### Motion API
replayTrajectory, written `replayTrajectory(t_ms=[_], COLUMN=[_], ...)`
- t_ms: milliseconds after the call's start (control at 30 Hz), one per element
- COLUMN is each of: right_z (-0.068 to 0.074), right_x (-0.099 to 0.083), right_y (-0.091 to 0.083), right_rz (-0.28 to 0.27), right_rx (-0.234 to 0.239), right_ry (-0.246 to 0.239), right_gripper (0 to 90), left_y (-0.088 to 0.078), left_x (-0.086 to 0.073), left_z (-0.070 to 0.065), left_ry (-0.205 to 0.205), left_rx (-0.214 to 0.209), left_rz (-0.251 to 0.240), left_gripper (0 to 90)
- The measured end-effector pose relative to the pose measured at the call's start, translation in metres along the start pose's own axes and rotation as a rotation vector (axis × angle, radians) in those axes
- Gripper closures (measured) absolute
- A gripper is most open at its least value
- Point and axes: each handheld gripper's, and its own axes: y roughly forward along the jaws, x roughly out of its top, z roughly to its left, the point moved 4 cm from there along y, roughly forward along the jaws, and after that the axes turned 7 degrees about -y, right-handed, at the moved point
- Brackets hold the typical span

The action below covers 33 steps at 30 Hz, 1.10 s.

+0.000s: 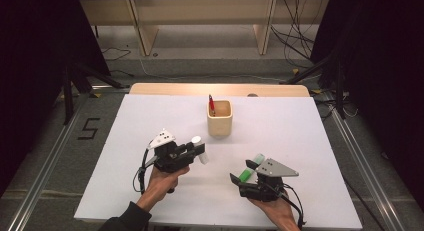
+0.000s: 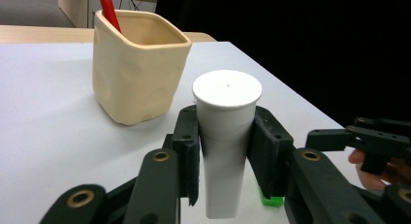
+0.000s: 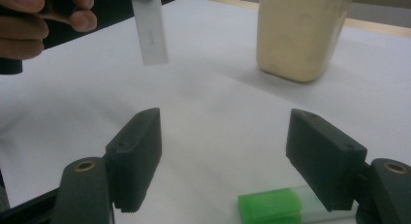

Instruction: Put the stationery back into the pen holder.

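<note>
— How many markers? 
— Two: one white marker (image 2: 226, 136); one green-capped marker (image 3: 286, 206).
— Cups and pens? 
— One cream cup (image 1: 220, 118); one red pen (image 1: 211, 105) in it.
— Grippers? 
— Two: the left gripper (image 1: 196, 152); the right gripper (image 1: 245, 172).

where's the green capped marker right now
The green-capped marker lies on the white table, in the high view at lower right, by the open right gripper. In the right gripper view it sits beside the right-hand jaw, unclamped.
</note>
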Motion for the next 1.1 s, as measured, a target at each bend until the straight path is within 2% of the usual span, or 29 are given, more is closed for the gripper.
replayTrajectory(t_ms=[233,567,733,967,1100], right_z=[-0.005,-0.002,-0.001,0.000,-0.001], right_x=[-0.004,-0.010,-0.012,-0.012,-0.012], right_y=[-0.009,-0.009,-0.009,-0.009,-0.009], right_rz=[-0.002,0.030,0.040,0.040,0.040], right_rx=[-0.012,0.006,0.015,0.021,0.020], right_ry=[0.019,0.022,0.022,0.026,0.026], right_gripper=[28.6,24.0,23.6,23.5,23.5], left_y=[0.006,0.018,0.024,0.033,0.037], left_x=[0.017,0.043,0.053,0.066,0.075], left_z=[0.003,0.003,0.002,0.001,-0.001], left_ry=[0.010,0.042,0.027,0.037,0.033], left_rx=[0.015,0.041,0.039,0.053,0.051], left_rz=[-0.011,-0.031,-0.035,-0.040,-0.059], left_gripper=[66.7,66.7,66.7,66.7,66.7])
